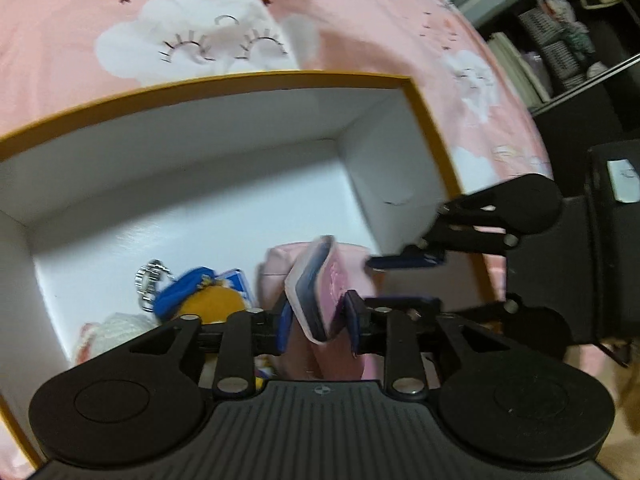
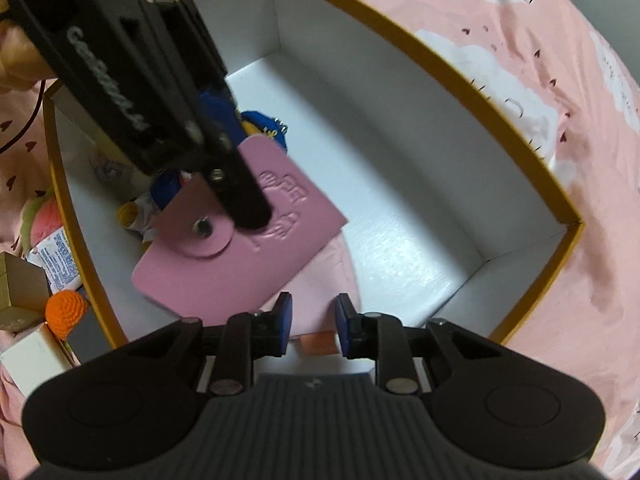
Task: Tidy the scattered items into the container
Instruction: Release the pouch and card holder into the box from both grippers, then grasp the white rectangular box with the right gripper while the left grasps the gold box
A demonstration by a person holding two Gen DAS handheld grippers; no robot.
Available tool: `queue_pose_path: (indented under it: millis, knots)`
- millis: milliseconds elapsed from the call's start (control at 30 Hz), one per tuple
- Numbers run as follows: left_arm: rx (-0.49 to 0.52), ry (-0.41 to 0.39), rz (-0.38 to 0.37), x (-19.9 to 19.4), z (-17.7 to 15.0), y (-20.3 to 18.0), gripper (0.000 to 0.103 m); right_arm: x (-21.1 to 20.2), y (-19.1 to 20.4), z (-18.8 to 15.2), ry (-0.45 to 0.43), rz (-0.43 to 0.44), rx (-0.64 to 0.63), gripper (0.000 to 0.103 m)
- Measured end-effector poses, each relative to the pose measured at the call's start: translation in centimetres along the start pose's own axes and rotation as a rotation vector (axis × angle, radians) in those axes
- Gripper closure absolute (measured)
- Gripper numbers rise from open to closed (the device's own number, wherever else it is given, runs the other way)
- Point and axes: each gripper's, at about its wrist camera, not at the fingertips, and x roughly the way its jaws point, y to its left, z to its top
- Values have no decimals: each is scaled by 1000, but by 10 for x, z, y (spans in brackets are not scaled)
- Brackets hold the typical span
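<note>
over the box [image 1: 240,80], left claw [image 1: 318,320] apart around pink wallet [image 1: 320,280]; right claw [image 2: 313,314] apart.

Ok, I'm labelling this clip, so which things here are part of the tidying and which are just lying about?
Part of the job: box; pink wallet between the left gripper's fingers; orange ball, packet and small white carton outside the box.
Just lying about: pink bedspread; shelves behind.

The left gripper [image 2: 248,216] hides much of the blue-and-yellow toy [image 2: 256,120] in the box [image 2: 440,68], and whether its pads press the pink wallet [image 2: 240,264] is unclear.
</note>
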Motion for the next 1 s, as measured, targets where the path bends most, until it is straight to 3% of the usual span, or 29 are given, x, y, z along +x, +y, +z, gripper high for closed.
queue_pose_path:
  millis: [133, 667, 867, 1000]
  knots:
    - [46, -11, 94, -2, -6, -9, 60, 7, 3, 0, 20, 4, -10, 78]
    - [84, -15, 156, -5, -21, -14, 66, 16, 2, 2, 11, 65, 35, 84]
    - [102, -116, 134, -37, -35, -25, 65, -3, 2, -1, -35, 14, 43, 83]
    - [106, -177, 127, -69, -54, -40, 63, -29, 3, -12, -142, -36, 99, 76]
